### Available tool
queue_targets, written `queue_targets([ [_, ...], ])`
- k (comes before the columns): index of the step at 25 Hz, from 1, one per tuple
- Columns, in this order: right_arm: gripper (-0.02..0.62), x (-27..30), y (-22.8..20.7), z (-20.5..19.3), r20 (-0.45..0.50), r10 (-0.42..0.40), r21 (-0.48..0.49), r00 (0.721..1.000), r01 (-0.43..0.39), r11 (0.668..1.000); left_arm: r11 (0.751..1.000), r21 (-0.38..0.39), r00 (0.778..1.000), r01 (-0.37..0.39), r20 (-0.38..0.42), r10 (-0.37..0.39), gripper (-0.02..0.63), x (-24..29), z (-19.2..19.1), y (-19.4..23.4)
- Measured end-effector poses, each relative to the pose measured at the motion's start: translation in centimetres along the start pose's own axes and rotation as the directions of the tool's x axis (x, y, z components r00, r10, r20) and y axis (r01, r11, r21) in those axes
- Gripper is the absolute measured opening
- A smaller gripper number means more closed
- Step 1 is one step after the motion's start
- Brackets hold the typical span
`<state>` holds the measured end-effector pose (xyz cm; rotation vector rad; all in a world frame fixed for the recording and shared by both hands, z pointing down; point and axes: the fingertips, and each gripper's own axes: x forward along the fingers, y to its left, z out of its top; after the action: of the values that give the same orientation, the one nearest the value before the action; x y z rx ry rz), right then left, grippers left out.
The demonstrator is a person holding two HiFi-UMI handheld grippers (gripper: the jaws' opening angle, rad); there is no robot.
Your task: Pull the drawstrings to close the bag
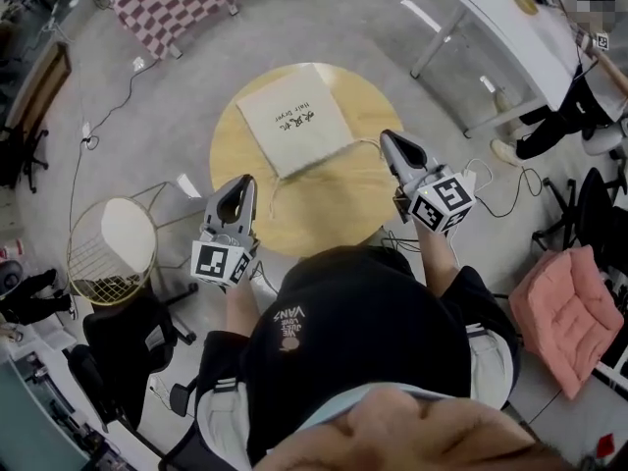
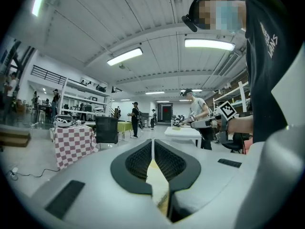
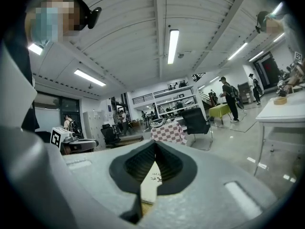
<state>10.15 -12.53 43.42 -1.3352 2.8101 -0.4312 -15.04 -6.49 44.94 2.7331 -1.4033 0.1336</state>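
A cream drawstring bag (image 1: pixel 294 118) with dark print lies flat on the round wooden table (image 1: pixel 334 214). One thin drawstring (image 1: pixel 273 196) trails from the bag's near left corner; another loops off its right corner (image 1: pixel 365 145). My left gripper (image 1: pixel 245 183) hovers over the table's near left edge, shut, with nothing between its jaws. My right gripper (image 1: pixel 387 137) hangs shut by the right loop; no string shows in its jaws. Both gripper views look level across the room: the left gripper (image 2: pixel 152 142) shows table wood below, the right gripper (image 3: pixel 155 144) shows the bag (image 3: pixel 151 180) below.
A wire basket with a white top (image 1: pixel 110 248) stands left of the table. A white table (image 1: pixel 520 18) and a person's dark legs (image 1: pixel 564 116) are at the far right. A pink cushion (image 1: pixel 569 312) lies right, a checkered cloth (image 1: pixel 167 3) at the back, and cables cross the floor.
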Motion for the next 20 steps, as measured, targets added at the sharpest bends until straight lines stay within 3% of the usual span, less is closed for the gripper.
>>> queue_targets([
  [10,-0.002,2.8,-4.9,-0.2,-0.061,0.152,-0.041,0.987,-0.154,0.987,0.991,0.002,0.991,-0.135,-0.021,0.135,0.018,3.7,-1.8,-1.6],
  [20,-0.002,5.9,-6.5,-2.0,-0.101,0.267,-0.092,0.958,-0.276,0.957,0.963,0.018,0.960,-0.269,-0.076,0.269,0.018,3.8,-4.5,-1.3],
])
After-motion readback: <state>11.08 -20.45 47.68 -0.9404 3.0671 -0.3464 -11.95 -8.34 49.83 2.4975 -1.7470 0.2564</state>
